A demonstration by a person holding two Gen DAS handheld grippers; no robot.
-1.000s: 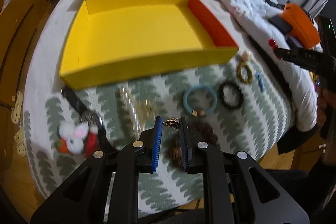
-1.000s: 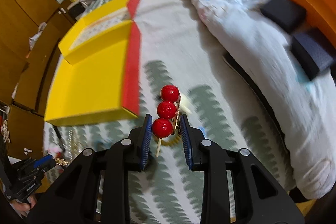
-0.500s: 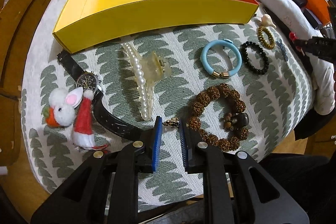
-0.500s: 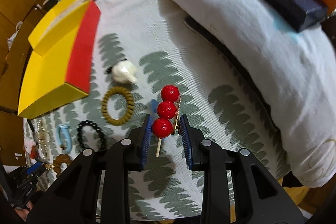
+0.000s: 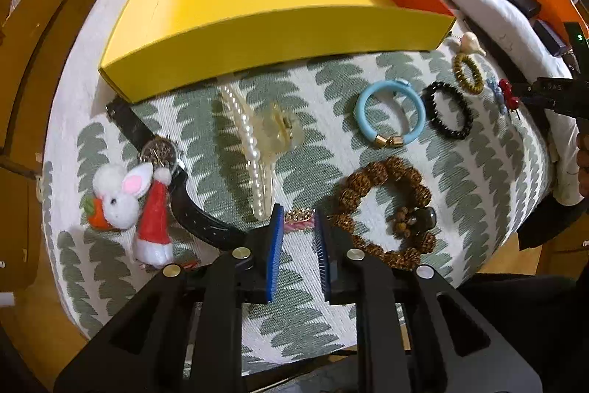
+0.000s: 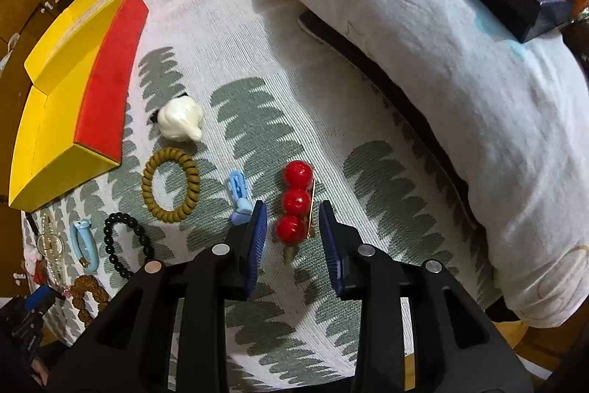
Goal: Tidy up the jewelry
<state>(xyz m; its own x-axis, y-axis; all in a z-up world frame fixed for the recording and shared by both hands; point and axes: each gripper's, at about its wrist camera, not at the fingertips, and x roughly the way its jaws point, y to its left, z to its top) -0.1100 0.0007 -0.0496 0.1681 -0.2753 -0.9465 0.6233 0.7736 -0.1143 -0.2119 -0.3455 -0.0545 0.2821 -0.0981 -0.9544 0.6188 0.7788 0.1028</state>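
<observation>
**Both grippers set down over small pieces on the patterned bed cover**

The right gripper (image 6: 291, 227) had just been opening; its pads stood apart, clear of the red bead hairpin (image 6: 295, 201) lying between them on the cover. The left gripper (image 5: 298, 234) was nearly together around a small gold chain piece (image 5: 299, 220); whether it pinched it I cannot tell. The yellow tray (image 5: 257, 35) sat well behind, empty. The hairpin looked light and stiff, its glossy beads likely slippery, so the flat gold clip beside them seemed the surer hold.
</observation>
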